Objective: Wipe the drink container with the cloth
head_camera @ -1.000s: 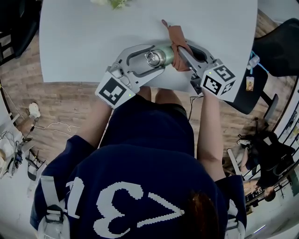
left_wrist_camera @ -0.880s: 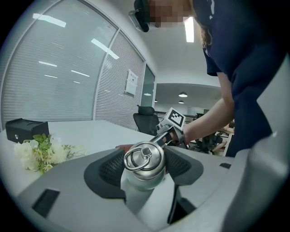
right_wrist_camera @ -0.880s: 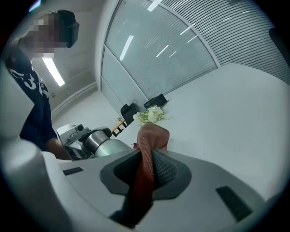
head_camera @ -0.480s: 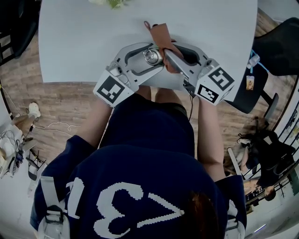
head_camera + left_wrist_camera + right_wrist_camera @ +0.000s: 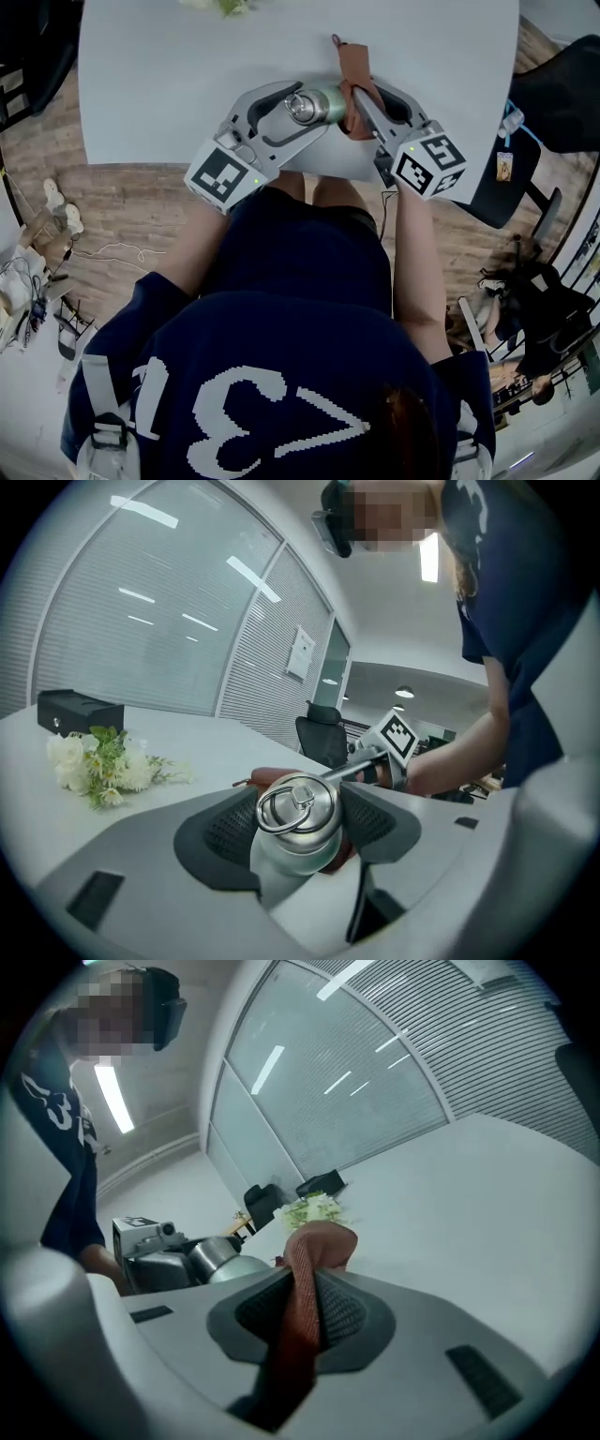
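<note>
The wiping step is in hand. The left hand-held gripper (image 5: 306, 106) is clamped on the metal bottle (image 5: 298, 819), its pads pressing either side just below the ringed cap. The bottle is held roughly level over the near edge of the worktop (image 5: 169, 75), straight ahead of the person at twelve o'clock. Its cap points toward nine o'clock and its body runs toward three. Whether it touches the worktop I cannot tell.

The right hand-held gripper (image 5: 300, 1312) is closed tight on the reddish-brown cloth (image 5: 317, 1246), a fold standing up between the pads. In the head view the cloth lies against the bottle's body at its three o'clock end, with a loose tail trailing toward twelve.

A bunch of white flowers (image 5: 98, 761) lies well apart, toward eleven o'clock.

Next, I judge, the cloth needs drawing along or round the body. The left side must hold firm or roll the bottle to bring up a fresh face. Smooth metal may slip if the rubbing pushes too hard.
</note>
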A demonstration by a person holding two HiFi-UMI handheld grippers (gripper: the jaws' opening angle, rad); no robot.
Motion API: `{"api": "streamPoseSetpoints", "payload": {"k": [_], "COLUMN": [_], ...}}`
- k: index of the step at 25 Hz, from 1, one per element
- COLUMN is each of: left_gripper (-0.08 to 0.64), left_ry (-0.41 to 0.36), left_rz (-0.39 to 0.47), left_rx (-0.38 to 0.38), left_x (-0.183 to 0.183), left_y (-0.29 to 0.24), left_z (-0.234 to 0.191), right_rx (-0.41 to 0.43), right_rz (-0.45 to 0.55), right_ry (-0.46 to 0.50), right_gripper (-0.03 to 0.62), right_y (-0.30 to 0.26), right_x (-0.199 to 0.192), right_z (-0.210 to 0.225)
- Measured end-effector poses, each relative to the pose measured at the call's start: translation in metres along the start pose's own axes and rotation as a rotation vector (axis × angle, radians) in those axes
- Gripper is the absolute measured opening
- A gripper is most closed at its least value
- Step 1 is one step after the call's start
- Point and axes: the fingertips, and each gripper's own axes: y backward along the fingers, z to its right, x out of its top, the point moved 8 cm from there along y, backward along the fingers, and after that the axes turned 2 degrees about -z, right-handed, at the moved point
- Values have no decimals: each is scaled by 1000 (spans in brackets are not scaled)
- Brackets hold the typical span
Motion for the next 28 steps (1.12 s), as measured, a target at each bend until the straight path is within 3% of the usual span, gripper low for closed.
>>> {"api": "streamPoseSetpoints", "payload": {"k": [3, 7, 10, 14, 16, 20, 25, 28], "left_gripper": [281, 275, 272, 272, 272, 272, 272, 272], "left_ry": [59, 136, 193, 267, 285, 225, 13, 10], "left_rz": [24, 13, 19, 39, 33, -13, -79, -91], "left_rx": [13, 10, 19, 34, 26, 0, -57, -82], "left_x": [-1, 1, 0, 0, 1, 6, 16, 17], "left_y": [-3, -10, -15, -18, -18, -19, -20, -18], "left_z": [-5, -1, -1, -7, -9, -11, -11, -15], "right_rx": [-68, -59, 1, 165, 199, 149, 145, 123], "right_rz": [3, 38, 76, 160, 176, 149, 117, 122], "right_ry": [-19, -20, -36, -121, -130, -32, 48, 69], "right_gripper": [71, 71, 71, 71, 71, 71, 71, 71], "right_y": [-1, -3, -5, -1, -2, -4, -7, -7], "right_x": [-10, -4, 8, 23, 24, 23, 25, 23], "right_z": [14, 7, -3, -20, -27, -31, -34, -32]}}
